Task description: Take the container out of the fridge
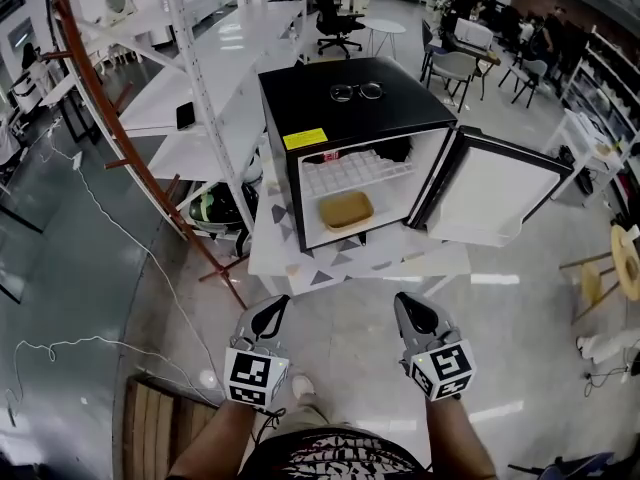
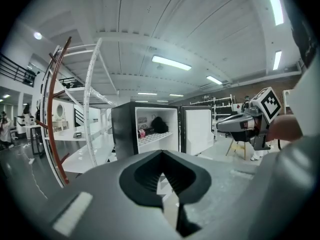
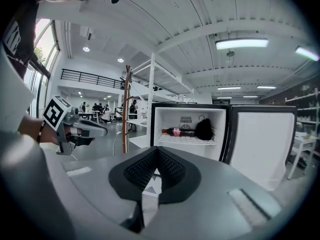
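counter [image 1: 330,268]: low, white top with grey triangle pattern | standing on it: black fridge [image 1: 300,103], toward the far side, door open to the right | under the counter: glossy grey floor [image 1: 350,358]

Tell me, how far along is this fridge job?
Done: the fridge door stands open. In hand: nothing; the left gripper and right gripper are both shut and empty, held back from the fridge. Left: reach in, grasp the tan container on the lower level and lift it out.
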Action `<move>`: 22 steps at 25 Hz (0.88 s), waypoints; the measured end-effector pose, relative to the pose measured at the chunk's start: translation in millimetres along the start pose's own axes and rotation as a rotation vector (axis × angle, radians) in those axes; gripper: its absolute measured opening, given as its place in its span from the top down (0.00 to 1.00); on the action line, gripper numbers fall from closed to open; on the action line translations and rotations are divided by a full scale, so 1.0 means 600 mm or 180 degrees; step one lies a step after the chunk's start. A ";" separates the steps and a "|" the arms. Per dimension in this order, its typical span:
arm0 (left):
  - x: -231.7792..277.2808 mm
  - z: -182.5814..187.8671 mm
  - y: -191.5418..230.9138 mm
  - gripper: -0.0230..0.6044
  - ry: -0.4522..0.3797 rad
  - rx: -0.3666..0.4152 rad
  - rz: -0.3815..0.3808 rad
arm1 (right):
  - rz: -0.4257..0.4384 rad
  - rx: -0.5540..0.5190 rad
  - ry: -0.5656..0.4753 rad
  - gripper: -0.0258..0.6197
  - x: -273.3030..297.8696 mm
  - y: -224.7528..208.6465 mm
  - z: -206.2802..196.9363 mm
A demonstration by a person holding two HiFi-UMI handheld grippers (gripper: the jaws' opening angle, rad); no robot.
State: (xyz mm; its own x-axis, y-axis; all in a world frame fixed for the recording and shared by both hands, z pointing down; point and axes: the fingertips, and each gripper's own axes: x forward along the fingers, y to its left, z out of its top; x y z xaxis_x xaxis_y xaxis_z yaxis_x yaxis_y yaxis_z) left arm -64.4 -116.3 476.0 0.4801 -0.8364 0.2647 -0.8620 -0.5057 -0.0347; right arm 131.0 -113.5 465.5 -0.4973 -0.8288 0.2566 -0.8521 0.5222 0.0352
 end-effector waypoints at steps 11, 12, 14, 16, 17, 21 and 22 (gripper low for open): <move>0.043 0.021 0.045 0.96 -0.0003 0.0040 -0.0122 | -0.0101 0.0067 -0.0027 0.92 0.054 -0.020 0.023; 0.046 0.022 0.049 0.96 -0.0009 0.0042 -0.0128 | -0.0111 0.0074 -0.0029 0.92 0.059 -0.021 0.025; 0.051 0.024 0.057 0.96 -0.0020 0.0056 -0.0139 | -0.0130 0.0078 -0.0040 0.92 0.067 -0.024 0.028; 0.058 0.026 0.066 0.96 -0.0024 0.0070 -0.0147 | -0.0150 0.0082 -0.0056 0.92 0.076 -0.027 0.032; 0.061 0.027 0.071 0.96 -0.0021 0.0076 -0.0151 | -0.0163 0.0087 -0.0060 0.92 0.080 -0.028 0.033; 0.073 0.032 0.082 0.96 -0.0014 0.0108 -0.0199 | -0.0224 0.0114 -0.0059 0.92 0.091 -0.034 0.035; 0.076 0.034 0.085 0.96 -0.0019 0.0117 -0.0212 | -0.0238 0.0119 -0.0061 0.92 0.094 -0.035 0.035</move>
State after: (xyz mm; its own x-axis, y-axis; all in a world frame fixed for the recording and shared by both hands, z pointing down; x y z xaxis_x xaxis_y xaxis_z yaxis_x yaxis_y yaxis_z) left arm -82.9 -184.6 466.5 0.5371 -0.8018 0.2620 -0.8217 -0.5675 -0.0527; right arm 117.4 -175.8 458.7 -0.4347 -0.8691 0.2362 -0.8923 0.4510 0.0173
